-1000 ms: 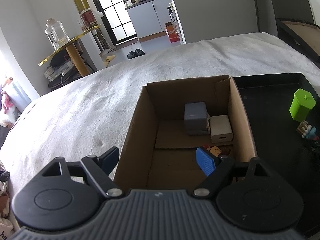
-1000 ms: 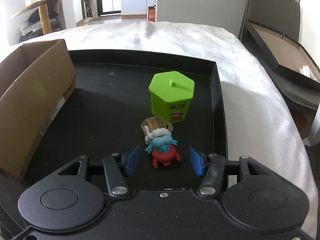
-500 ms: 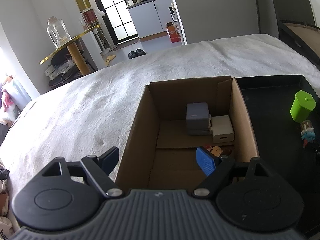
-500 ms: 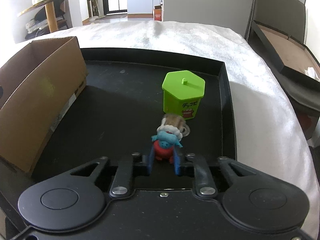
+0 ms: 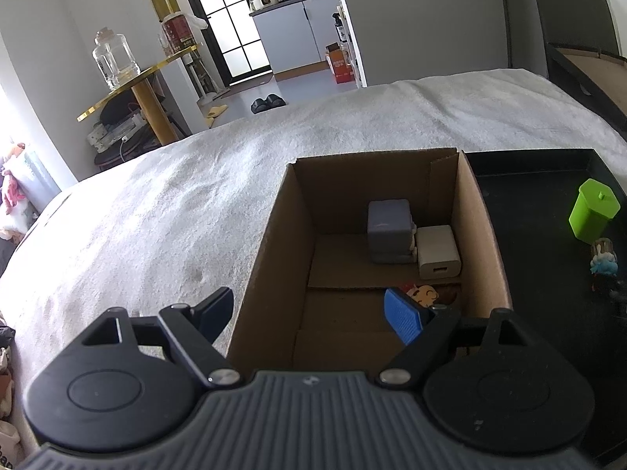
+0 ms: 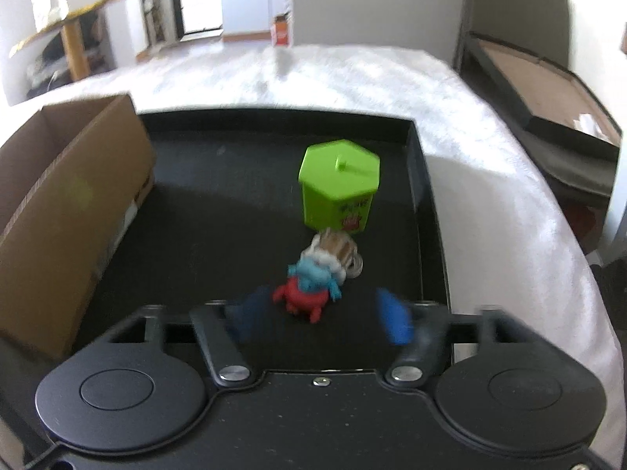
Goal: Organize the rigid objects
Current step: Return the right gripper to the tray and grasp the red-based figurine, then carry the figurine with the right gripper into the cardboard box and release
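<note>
Your right gripper (image 6: 319,319) hangs with jaws spread wide over the tray (image 6: 235,180), the toy (image 6: 313,284) standing upright just ahead between them, nearer the left jaw, while your left gripper (image 5: 309,313), also spread, straddles the box (image 5: 274,235) wall.

We see motion blur smearing the right gripper's blue fingertips (image 6: 394,321); the left gripper's finger hides part of a small cartoon-faced figurine (image 5: 423,295).
</note>
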`<state>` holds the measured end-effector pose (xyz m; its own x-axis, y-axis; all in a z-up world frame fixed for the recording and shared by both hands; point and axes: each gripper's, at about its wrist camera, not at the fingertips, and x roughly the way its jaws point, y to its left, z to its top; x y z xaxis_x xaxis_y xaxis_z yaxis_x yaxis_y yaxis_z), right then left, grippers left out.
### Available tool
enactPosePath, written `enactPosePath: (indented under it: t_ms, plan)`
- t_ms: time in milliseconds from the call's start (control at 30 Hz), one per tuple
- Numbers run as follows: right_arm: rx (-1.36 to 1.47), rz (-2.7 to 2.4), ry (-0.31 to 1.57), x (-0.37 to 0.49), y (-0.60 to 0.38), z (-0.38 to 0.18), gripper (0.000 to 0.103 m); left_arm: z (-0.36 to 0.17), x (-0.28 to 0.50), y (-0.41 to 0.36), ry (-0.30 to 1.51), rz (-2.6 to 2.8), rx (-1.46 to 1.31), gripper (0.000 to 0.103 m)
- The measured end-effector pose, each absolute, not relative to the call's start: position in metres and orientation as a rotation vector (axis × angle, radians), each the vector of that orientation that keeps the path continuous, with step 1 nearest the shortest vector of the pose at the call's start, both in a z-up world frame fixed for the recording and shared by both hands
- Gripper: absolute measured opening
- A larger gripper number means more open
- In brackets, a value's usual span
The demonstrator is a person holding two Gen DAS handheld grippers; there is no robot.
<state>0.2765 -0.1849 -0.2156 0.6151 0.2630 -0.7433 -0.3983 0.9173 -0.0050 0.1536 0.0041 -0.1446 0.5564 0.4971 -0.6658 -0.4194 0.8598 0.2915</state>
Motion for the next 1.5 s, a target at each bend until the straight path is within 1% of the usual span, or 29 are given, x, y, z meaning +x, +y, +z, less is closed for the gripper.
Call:
enactPosePath:
  t_ms: [267, 400, 667, 700, 833, 1200, 1267, 1300, 1333, 1367, 1500]
  plan:
    - [-0.082, 0.287, 0.863, 0.285, -0.17, -0.227, 0.069, -0.148, 0.154, 0.007, 0.826, 0.545, 0.097, 0.083]
    - [-0.077, 0.216, 0.861, 0.288, -0.169, -0.236, 0.065, -0.149, 0.153, 0.008, 0.824, 0.543, 0.102, 0.083]
    - [-0.015, 0.086, 0.845, 0.289, -0.173, -0.242, 0.064, -0.15, 0.154, 0.007, 0.83, 0.54, 0.105, 0.083]
    - [-0.018, 0.083, 0.843, 0.288, -0.173, -0.242, 0.061, -0.15, 0.154, 0.008, 0.83, 0.541, 0.107, 0.083]
    - [-0.027, 0.07, 0.841, 0.287, -0.174, -0.243, 0.058, -0.15, 0.154, 0.007, 0.831, 0.545, 0.104, 0.083]
    - [-0.055, 0.125, 0.834, 0.29, -0.172, -0.242, 0.057, -0.15, 0.155, 0.007, 0.834, 0.551, 0.108, 0.083]
    - [-0.067, 0.138, 0.831, 0.291, -0.17, -0.242, 0.054, -0.15, 0.155, 0.007, 0.834, 0.551, 0.112, 0.083]
    - [-0.072, 0.144, 0.829, 0.291, -0.17, -0.242, 0.049, -0.15, 0.155, 0.007, 0.835, 0.552, 0.113, 0.083]
    - [-0.079, 0.153, 0.826, 0.291, -0.169, -0.242, 0.043, -0.15, 0.155, 0.008, 0.835, 0.553, 0.112, 0.083]
    - [-0.088, 0.159, 0.823, 0.29, -0.167, -0.241, 0.039, -0.15, 0.155, 0.008, 0.835, 0.553, 0.109, 0.083]
    - [-0.105, 0.164, 0.827, 0.29, -0.165, -0.239, 0.038, -0.149, 0.153, 0.009, 0.828, 0.555, 0.1, 0.083]
